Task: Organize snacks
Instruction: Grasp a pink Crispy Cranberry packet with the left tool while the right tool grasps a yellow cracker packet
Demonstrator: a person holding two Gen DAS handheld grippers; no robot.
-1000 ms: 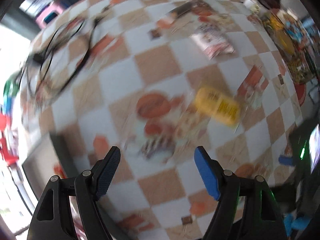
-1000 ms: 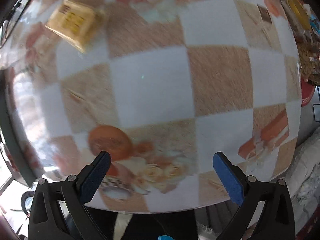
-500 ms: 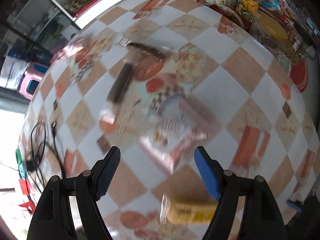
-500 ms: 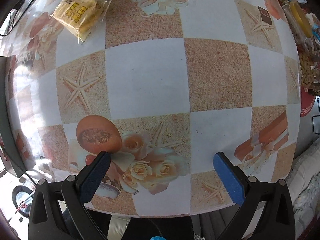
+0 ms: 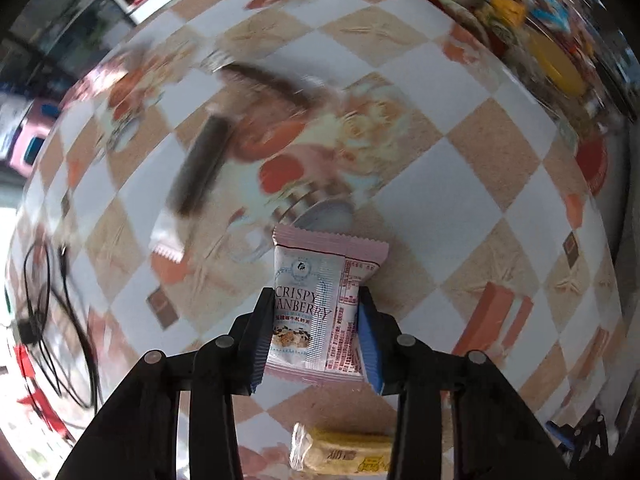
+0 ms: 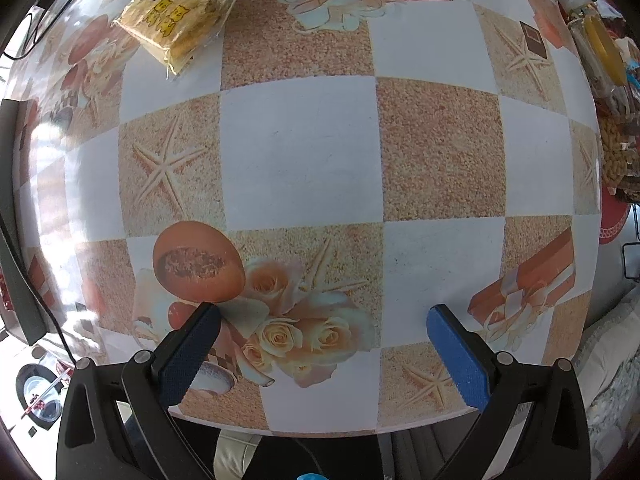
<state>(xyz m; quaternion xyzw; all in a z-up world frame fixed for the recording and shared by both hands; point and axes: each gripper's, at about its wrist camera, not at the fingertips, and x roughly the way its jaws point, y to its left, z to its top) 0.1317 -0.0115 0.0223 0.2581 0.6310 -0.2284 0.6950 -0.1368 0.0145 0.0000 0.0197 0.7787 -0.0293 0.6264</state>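
Note:
A pink and white cranberry snack packet stands between the blue pads of my left gripper. The jaws are closing and the pads press on its two sides. The packet looks sharp against the blurred checkered table below it. A yellow snack packet lies on the table just behind the left fingers, and it shows in the right wrist view as the yellow packet at the top left. My right gripper hangs open over the tablecloth with nothing between its fingers.
Two dark brown snack bars lie blurred beyond the pink packet. Jars and bagged snacks crowd the far right of the table. Black cables lie at the left. The table's near edge runs below the right gripper.
The left gripper swept across the table, came over the pink packet and closed on it. The right gripper shifted slightly over the tablecloth and stays open.

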